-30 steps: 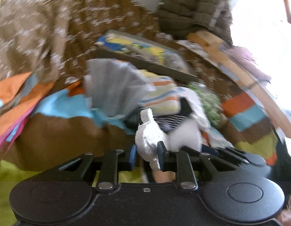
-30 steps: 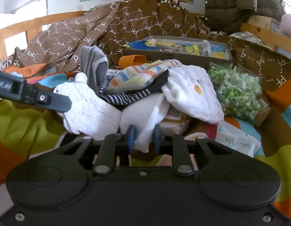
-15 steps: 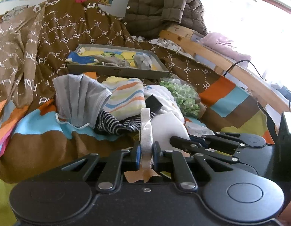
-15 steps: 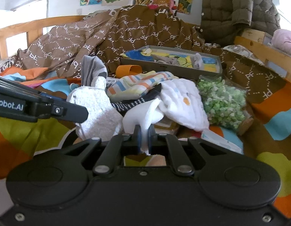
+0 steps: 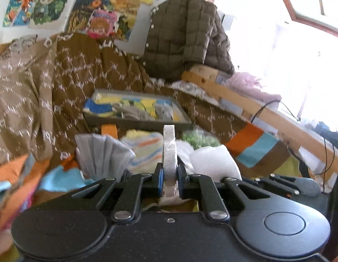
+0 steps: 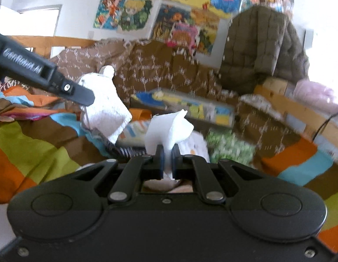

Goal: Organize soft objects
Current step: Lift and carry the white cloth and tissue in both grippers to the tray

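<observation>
My left gripper (image 5: 170, 180) is shut on a flat white foam shape (image 5: 169, 152), seen edge-on and raised above the pile. In the right wrist view the same foam shape (image 6: 103, 104) hangs in the air at the left under the left gripper's finger. My right gripper (image 6: 166, 163) is shut on a thin white cloth (image 6: 169, 128) lifted off the bed. Below lie a grey face mask (image 5: 101, 155), a striped pastel cloth (image 5: 144, 146), a white cloth (image 6: 197, 146) and a bag of green bits (image 6: 230, 148). A grey tray (image 5: 136, 122) holding soft items sits behind the pile.
A brown patterned blanket (image 5: 59, 83) covers the back of the bed. A quilted olive jacket (image 5: 186, 37) hangs at the headboard. A wooden bed rail (image 5: 256, 109) with a black cable runs along the right. The colour-block bedspread (image 6: 37, 148) lies in front.
Both grippers have risen, lifting the foam shape and the white cloth off the pile. The views now look higher, showing the wall posters.
</observation>
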### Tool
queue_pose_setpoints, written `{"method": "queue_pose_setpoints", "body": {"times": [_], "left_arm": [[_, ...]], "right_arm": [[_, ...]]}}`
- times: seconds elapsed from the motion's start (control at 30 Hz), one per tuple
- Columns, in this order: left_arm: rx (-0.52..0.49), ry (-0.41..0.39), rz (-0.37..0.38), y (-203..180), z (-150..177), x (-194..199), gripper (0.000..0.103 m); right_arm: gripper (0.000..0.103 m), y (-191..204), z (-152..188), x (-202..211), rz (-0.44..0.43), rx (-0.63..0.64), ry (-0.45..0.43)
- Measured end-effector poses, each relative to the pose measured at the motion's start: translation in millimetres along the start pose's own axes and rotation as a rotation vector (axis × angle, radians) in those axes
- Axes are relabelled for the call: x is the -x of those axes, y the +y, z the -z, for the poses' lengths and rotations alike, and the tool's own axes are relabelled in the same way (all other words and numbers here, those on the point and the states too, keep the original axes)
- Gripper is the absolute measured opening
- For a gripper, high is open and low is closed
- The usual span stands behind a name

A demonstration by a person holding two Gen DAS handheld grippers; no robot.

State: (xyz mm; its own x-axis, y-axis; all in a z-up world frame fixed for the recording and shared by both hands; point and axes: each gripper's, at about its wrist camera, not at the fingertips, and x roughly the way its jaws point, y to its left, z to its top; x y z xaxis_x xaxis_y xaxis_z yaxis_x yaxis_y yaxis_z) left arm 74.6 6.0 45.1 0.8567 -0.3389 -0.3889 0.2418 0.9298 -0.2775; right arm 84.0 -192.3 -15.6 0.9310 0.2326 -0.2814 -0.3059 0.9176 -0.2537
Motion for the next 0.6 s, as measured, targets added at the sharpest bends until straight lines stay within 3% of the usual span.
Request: {"method": "queue_pose_setpoints", "body": {"times": [0.37, 0.6], "left_arm": [[-0.027, -0.059, -0.029, 8.6, -71.1, 0.8, 0.013], [-0.028, -0.059, -0.046, 7.8, -123.7, -22.5, 0.013]], "right_arm": [[0.002, -9.0, -14.0, 25.4, 0.001, -0.011, -0.135], [0.002, -27.7, -36.4, 3.2, 0.003, 0.027, -0.174]]}}
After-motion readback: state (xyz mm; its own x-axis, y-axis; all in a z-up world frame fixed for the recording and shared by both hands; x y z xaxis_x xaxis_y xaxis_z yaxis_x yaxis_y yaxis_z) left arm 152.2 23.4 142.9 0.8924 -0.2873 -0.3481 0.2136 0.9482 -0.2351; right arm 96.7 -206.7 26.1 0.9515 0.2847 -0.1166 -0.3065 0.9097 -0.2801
